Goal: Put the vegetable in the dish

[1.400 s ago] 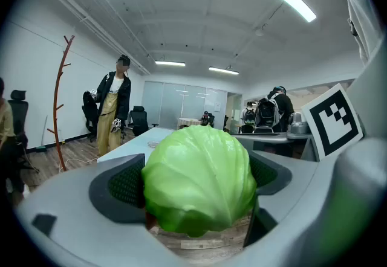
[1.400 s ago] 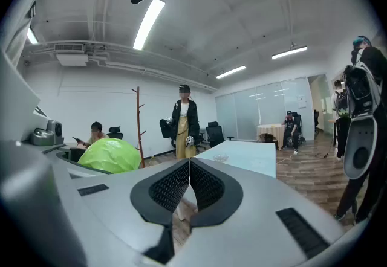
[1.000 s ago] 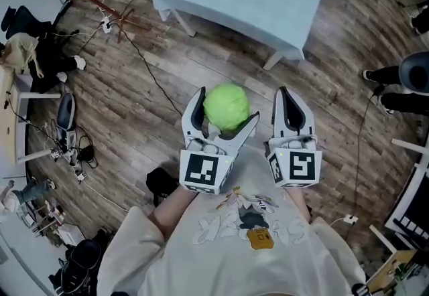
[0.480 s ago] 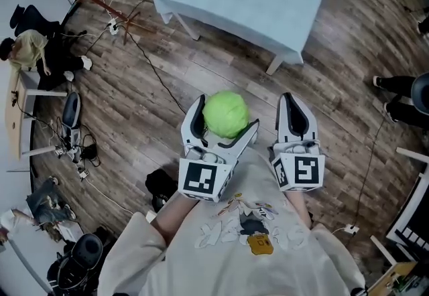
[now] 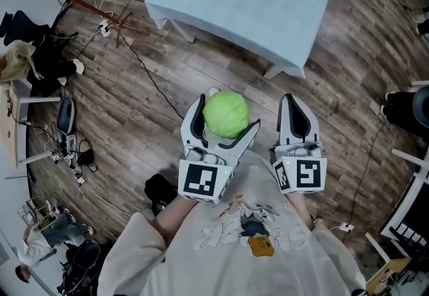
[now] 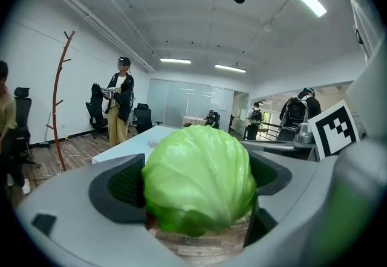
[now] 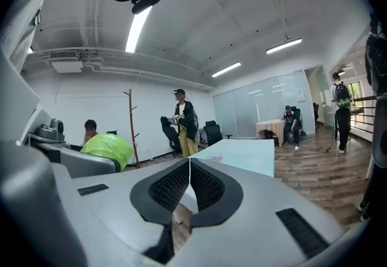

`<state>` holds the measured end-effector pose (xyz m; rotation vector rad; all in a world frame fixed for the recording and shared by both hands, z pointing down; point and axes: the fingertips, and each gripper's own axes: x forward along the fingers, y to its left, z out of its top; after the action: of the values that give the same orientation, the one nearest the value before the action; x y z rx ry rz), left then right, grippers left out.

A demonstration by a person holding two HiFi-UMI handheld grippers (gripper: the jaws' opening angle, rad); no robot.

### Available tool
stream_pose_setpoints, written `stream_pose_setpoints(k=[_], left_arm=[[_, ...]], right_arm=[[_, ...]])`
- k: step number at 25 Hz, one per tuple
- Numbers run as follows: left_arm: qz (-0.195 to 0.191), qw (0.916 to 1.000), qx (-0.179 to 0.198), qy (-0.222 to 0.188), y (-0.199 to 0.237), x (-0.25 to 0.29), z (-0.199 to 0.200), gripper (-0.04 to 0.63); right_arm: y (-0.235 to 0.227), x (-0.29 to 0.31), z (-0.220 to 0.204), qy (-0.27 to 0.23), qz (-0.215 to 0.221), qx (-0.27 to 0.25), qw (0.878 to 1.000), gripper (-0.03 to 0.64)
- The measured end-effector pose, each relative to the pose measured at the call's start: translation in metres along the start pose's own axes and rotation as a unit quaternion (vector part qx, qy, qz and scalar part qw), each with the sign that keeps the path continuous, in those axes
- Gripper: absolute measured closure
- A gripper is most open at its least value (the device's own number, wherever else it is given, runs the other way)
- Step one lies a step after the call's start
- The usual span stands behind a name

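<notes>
Well short of the table (image 5: 255, 0), over wood floor (image 5: 154, 107), the left gripper (image 5: 226, 115) clamps a cabbage (image 5: 226, 108) between its jaws (round, pale green, with tight smooth leaves). The right gripper (image 5: 289, 102), just beside it, is closed on nothing. Open floor lies between both grippers and the table's near edge. A dish (image 6: 155, 143) sits on the table.
</notes>
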<state>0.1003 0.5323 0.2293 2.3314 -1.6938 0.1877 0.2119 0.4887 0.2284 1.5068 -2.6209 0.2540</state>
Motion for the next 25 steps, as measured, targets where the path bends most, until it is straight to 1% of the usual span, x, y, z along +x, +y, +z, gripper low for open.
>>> stream_pose_setpoints(k=[3,6,10,13,18,22,25], left_arm=[[-0.008,0.9999,-0.014,0.001,0.029,0.029,0.015,0.069],[-0.008,0.9995,-0.027,0.011,0.066,0.055,0.033,0.069],[-0.004,0.9998,-0.020,0.005,0.130,0.083,0.057,0.069],[-0.011,0.9998,-0.013,0.008,0.171,0.105,0.068,0.069],[-0.031,0.9992,-0.022,0.012,0.205,0.132,0.080,0.069],[-0.034,0.9991,-0.020,0.016,0.232,0.149,0.084,0.069],[-0.036,0.9990,-0.023,0.016,0.248,0.158,0.083,0.069]], right_arm=[[0.001,0.046,0.012,0.004,-0.001,-0.007,1.000,0.594],[0.005,0.091,0.024,0.008,-0.008,-0.007,1.000,0.594],[0.015,0.147,0.041,0.007,-0.027,-0.004,1.000,0.594],[0.022,0.187,0.050,0.003,-0.040,-0.001,0.999,0.594],[0.026,0.238,0.059,0.005,-0.059,0.004,0.998,0.594],[0.028,0.266,0.062,0.001,-0.069,0.007,0.998,0.594],[0.033,0.284,0.054,0.015,-0.068,0.008,0.998,0.594]])
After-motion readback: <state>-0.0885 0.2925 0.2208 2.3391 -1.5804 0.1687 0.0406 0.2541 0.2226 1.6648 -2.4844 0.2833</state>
